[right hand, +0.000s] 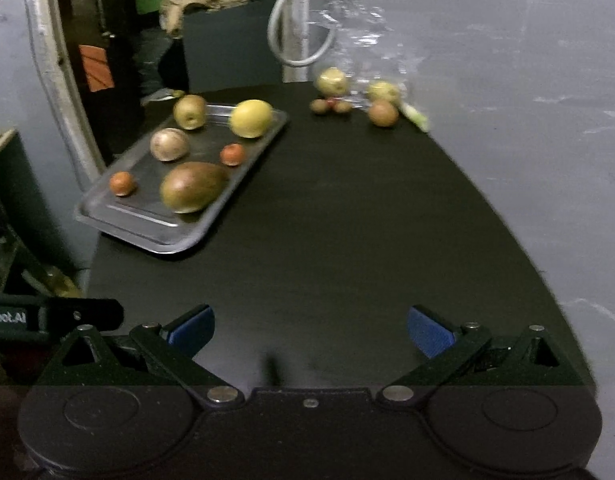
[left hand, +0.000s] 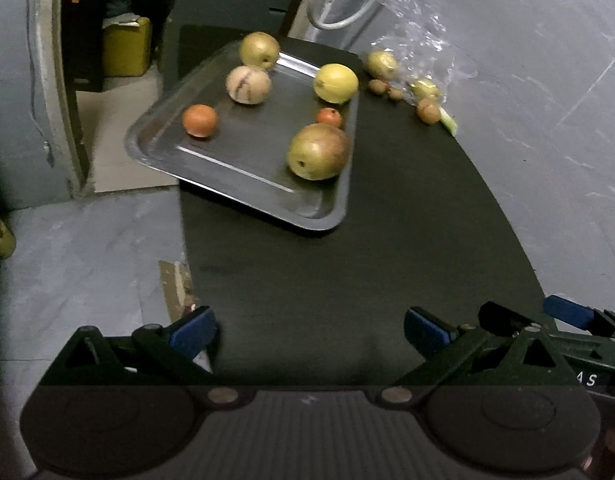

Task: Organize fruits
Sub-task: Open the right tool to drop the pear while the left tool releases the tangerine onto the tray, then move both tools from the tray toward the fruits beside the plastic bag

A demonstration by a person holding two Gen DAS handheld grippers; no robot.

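A metal tray (left hand: 247, 152) (right hand: 179, 240) sits at the far left of the dark table (left hand: 347, 260), its left corner overhanging the edge. On it lie a mango (left hand: 317, 152) (right hand: 193, 187), a lemon (left hand: 335, 83) (right hand: 251, 118), a pale striped fruit (left hand: 248, 84), a yellowish apple (left hand: 259, 50) and two small orange fruits (left hand: 200, 121) (left hand: 329, 117). Loose fruits (left hand: 381, 65) (right hand: 382, 114) lie beside a clear plastic bag (right hand: 359, 32) at the far right. Both my left gripper (left hand: 309, 330) and my right gripper (right hand: 310, 330) hover open and empty over the near table end.
A white cable loop (left hand: 339, 0) (right hand: 295, 32) hangs behind the table. A yellow canister (left hand: 127, 46) stands on the floor at the far left. Grey floor surrounds the table. The right gripper's fingers (left hand: 567, 314) show close beside my left gripper.
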